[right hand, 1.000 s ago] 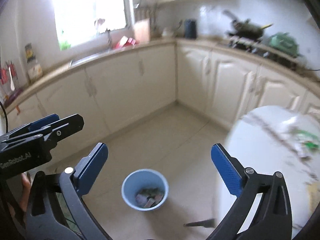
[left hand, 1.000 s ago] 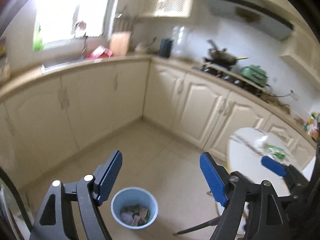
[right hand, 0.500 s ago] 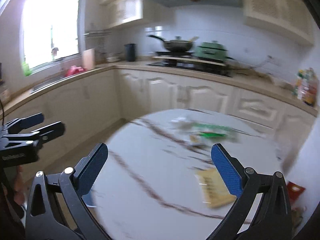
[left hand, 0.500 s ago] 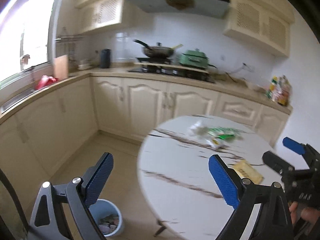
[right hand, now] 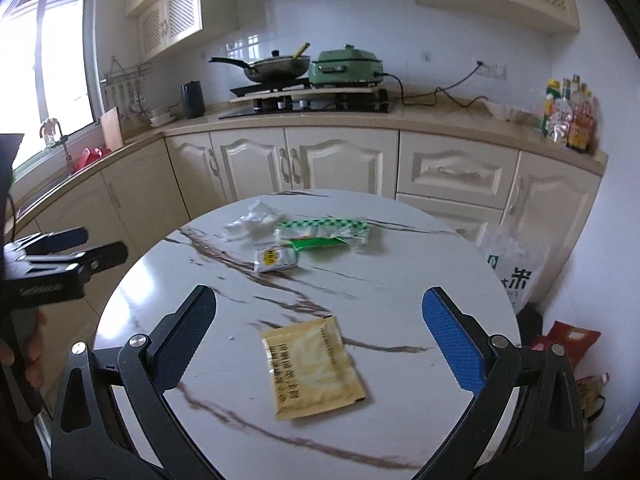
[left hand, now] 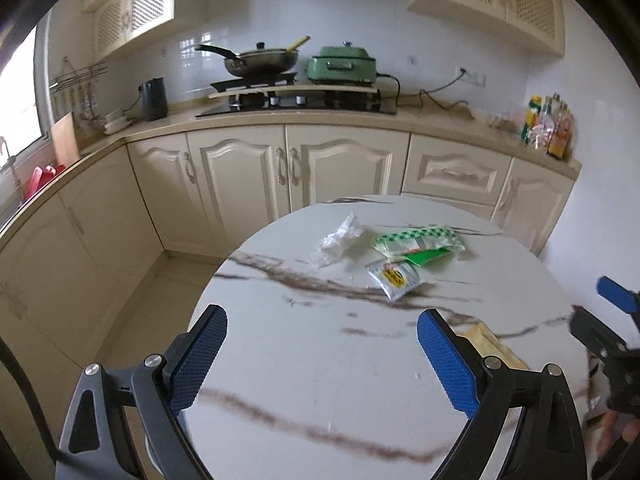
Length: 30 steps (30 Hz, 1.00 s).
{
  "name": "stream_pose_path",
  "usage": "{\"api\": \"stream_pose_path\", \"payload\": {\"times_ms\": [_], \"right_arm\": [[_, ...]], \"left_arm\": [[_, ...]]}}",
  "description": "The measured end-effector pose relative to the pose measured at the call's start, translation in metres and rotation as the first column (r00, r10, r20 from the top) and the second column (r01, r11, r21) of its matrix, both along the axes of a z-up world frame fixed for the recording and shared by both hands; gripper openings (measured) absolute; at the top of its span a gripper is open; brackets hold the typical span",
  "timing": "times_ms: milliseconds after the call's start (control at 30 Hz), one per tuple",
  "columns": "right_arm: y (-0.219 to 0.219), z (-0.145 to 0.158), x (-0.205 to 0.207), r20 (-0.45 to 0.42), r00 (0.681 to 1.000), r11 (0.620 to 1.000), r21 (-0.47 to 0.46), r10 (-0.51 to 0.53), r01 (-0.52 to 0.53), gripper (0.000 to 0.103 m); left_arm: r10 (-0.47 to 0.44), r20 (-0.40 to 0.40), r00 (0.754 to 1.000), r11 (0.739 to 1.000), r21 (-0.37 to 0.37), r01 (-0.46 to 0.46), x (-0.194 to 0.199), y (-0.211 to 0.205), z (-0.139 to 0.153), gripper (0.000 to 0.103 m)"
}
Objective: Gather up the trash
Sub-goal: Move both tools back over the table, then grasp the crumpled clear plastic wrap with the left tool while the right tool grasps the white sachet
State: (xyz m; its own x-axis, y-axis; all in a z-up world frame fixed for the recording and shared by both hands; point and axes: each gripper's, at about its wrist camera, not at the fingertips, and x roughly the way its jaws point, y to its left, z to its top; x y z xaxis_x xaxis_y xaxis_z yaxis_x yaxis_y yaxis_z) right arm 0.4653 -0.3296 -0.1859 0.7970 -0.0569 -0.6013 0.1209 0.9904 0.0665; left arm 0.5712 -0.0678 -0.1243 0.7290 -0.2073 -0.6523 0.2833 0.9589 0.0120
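A round white marble table (left hand: 320,380) (right hand: 400,280) carries trash. A yellow sachet (right hand: 314,366) lies close below my right gripper (right hand: 320,340), which is open and empty; the sachet's corner shows in the left wrist view (left hand: 486,340). Further back lie a crumpled clear wrapper (left hand: 338,240) (right hand: 252,222), a green-and-white packet (left hand: 420,242) (right hand: 320,232) and a small white-yellow sachet (left hand: 394,278) (right hand: 276,258). My left gripper (left hand: 322,356) is open and empty above the table's near left part. Each gripper shows at the edge of the other's view.
Cream cabinets (left hand: 280,168) and a counter with a stove, pan (left hand: 260,60) and green cooker (left hand: 342,66) run behind the table. A white plastic bag (right hand: 512,264) and snack bags (right hand: 568,340) lie on the floor at the right.
Both grippers swung right and up from the floor and its blue bin to the table. The bin has left view. The table trash now lies straight ahead.
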Motion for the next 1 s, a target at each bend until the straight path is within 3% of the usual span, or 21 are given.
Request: {"api": "stream_pose_path", "payload": {"times_ms": [100, 200, 367, 533, 633, 667, 733, 767, 800, 833, 1000], "right_arm": [[-0.011, -0.008, 0.011, -0.014, 1.000, 1.000, 0.004, -0.005, 0.005, 0.103], [-0.024, -0.015, 0.026, -0.036, 0.999, 1.000, 0.017, -0.009, 0.009, 0.103], [-0.041, -0.025, 0.049, -0.068, 0.998, 1.000, 0.016, -0.016, 0.017, 0.103], [-0.059, -0.036, 0.082, -0.107, 0.994, 0.999, 0.019, -0.038, 0.040, 0.103], [-0.062, -0.045, 0.100, -0.137, 0.990, 0.998, 0.040, -0.033, 0.039, 0.103], [-0.062, -0.048, 0.104, -0.139, 0.990, 0.998, 0.049, -0.028, 0.035, 0.103], [-0.060, -0.053, 0.114, -0.155, 0.988, 0.998, 0.064, -0.017, 0.027, 0.103], [-0.057, -0.056, 0.118, -0.160, 0.987, 0.997, 0.069, -0.010, 0.021, 0.103], [-0.055, -0.058, 0.122, -0.166, 0.986, 0.997, 0.074, -0.005, 0.017, 0.103], [-0.054, -0.060, 0.125, -0.172, 0.985, 0.997, 0.074, -0.002, 0.015, 0.103], [-0.034, -0.068, 0.144, -0.209, 0.978, 0.997, 0.077, 0.027, -0.011, 0.103]], "left_arm": [[-0.033, -0.048, 0.998, 0.999, 0.015, 0.034, 0.052, -0.032, -0.020, 0.094], [-0.031, -0.103, 0.994, 0.996, 0.076, 0.039, 0.111, -0.058, -0.046, 0.094], [-0.013, -0.223, 0.975, 0.993, 0.109, 0.038, 0.196, -0.089, -0.086, 0.094], [-0.007, -0.262, 0.965, 0.987, 0.154, 0.049, 0.254, -0.106, -0.109, 0.094], [-0.015, -0.281, 0.959, 0.989, 0.139, 0.056, 0.278, -0.109, -0.120, 0.091], [-0.013, -0.287, 0.958, 0.990, 0.134, 0.053, 0.286, -0.109, -0.124, 0.086], [-0.048, -0.309, 0.950, 0.995, 0.071, 0.073, 0.301, -0.108, -0.132, 0.060], [-0.044, -0.299, 0.953, 0.994, 0.078, 0.071, 0.305, -0.109, -0.134, 0.054], [-0.057, -0.292, 0.955, 0.993, 0.082, 0.084, 0.307, -0.110, -0.134, 0.037], [-0.084, -0.295, 0.952, 0.991, 0.071, 0.110, 0.309, -0.113, -0.135, 0.028], [-0.089, -0.288, 0.953, 0.991, 0.074, 0.115, 0.308, -0.109, -0.143, 0.018]]}}
